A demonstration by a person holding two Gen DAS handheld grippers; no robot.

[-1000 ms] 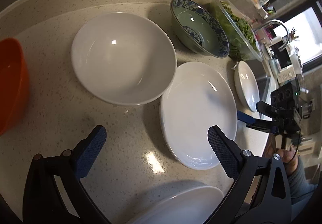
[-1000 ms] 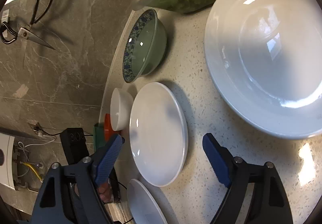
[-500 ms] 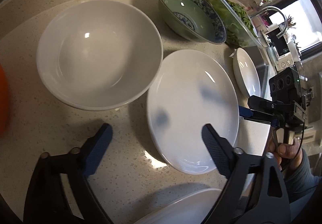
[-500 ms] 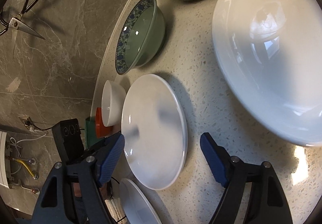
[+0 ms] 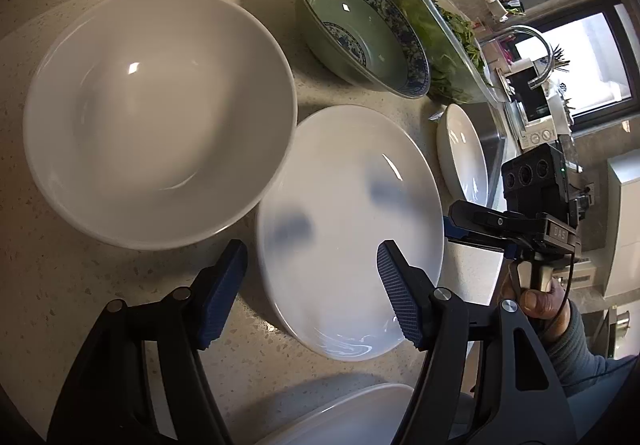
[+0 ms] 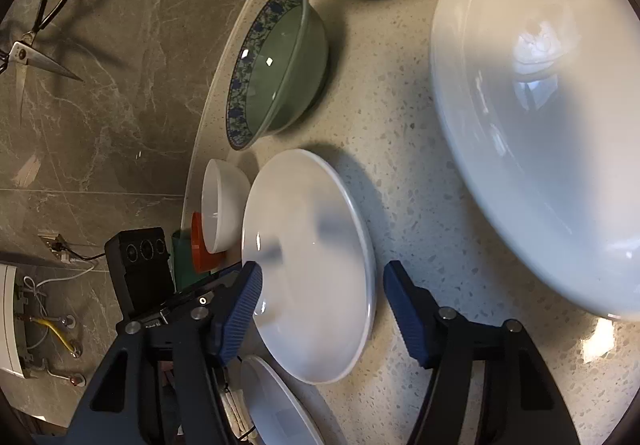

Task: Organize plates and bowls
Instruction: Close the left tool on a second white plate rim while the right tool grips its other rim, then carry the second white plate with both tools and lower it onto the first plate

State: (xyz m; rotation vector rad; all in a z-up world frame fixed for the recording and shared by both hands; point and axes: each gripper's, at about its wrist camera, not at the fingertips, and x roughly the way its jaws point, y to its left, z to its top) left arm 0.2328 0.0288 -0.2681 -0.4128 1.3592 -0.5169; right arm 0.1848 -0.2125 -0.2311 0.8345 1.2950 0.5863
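Item: shallow round white ceramic plate, mid-countertop, beside large white bowl. I have closed both tools in since a second ago. Left gripper and right gripper now straddle opposite rims, fingers spread, nothing pinched. Lift pending.

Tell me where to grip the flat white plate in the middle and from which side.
Grip the white plate by its thin raised rim at the near edge, one finger over, one under. The left gripper already straddles that edge, open; the big white bowl crowds its far-left side.
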